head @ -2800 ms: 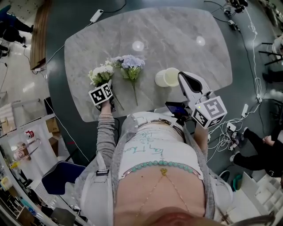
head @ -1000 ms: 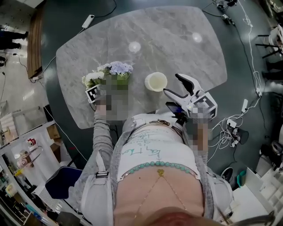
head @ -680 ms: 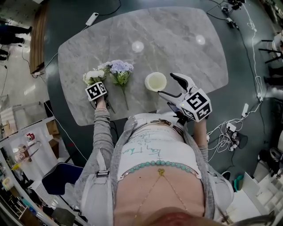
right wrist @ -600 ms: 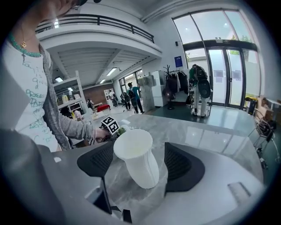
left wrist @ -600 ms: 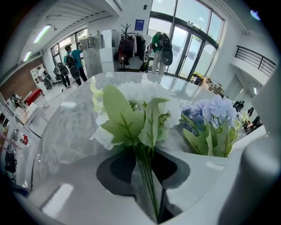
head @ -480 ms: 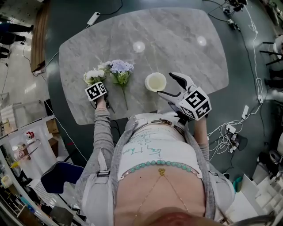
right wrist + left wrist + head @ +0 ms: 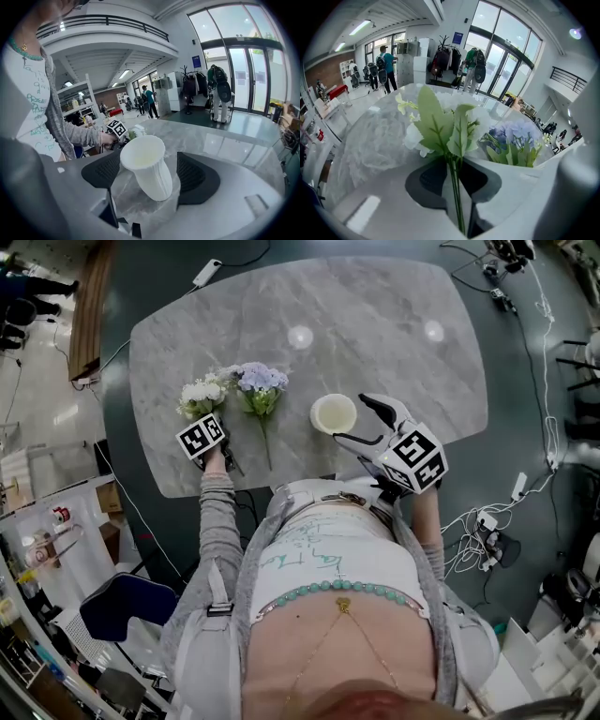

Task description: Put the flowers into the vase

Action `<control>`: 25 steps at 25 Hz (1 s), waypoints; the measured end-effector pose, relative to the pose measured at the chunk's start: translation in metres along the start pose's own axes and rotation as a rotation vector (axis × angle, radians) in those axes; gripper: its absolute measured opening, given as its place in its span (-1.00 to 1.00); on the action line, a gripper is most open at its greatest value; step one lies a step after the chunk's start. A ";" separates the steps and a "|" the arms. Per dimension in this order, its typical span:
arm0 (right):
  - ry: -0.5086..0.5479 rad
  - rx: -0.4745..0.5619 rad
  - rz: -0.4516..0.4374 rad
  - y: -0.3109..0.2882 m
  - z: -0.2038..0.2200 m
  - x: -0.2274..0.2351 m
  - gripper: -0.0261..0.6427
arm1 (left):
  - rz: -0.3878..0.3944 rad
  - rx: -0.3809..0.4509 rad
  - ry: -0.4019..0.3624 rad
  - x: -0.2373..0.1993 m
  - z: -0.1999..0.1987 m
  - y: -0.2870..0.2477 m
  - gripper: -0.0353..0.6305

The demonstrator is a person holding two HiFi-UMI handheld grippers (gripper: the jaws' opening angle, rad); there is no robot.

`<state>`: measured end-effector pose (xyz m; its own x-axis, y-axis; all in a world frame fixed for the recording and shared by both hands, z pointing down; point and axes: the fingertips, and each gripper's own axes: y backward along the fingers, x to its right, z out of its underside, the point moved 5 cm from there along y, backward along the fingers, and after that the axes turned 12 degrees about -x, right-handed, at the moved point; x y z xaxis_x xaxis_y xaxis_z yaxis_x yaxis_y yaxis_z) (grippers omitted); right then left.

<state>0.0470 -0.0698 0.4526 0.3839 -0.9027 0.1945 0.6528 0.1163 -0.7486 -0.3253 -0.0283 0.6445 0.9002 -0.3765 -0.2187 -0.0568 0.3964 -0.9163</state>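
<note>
Your left gripper [image 7: 458,187] keeps its jaws clenched on the white flowers [image 7: 440,117]. The right gripper [image 7: 149,174], jaws released and just opening, straddles the vase [image 7: 143,159]. Grip the vase low before feeding stems in.

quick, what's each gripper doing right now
Left gripper: closed on the white flowers, at the stem.
Right gripper: open, jaws just been opening, vase between them, not gripped.

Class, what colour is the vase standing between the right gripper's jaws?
Cream white vase, clearest in the right gripper view.
</note>
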 end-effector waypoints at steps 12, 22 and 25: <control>0.018 0.002 -0.023 -0.002 0.000 -0.001 0.31 | 0.047 0.123 0.005 0.015 -0.008 0.046 -0.69; 0.060 0.018 -0.048 -0.010 -0.003 -0.008 0.46 | 0.096 0.321 -0.048 0.041 -0.038 0.123 -0.71; 0.081 0.011 -0.047 -0.013 -0.005 -0.009 0.46 | 0.114 0.378 -0.073 0.053 -0.047 0.148 -0.71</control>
<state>0.0314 -0.0650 0.4576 0.2986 -0.9378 0.1771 0.6760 0.0769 -0.7329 -0.3063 -0.0296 0.4818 0.9265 -0.2571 -0.2749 -0.0077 0.7172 -0.6968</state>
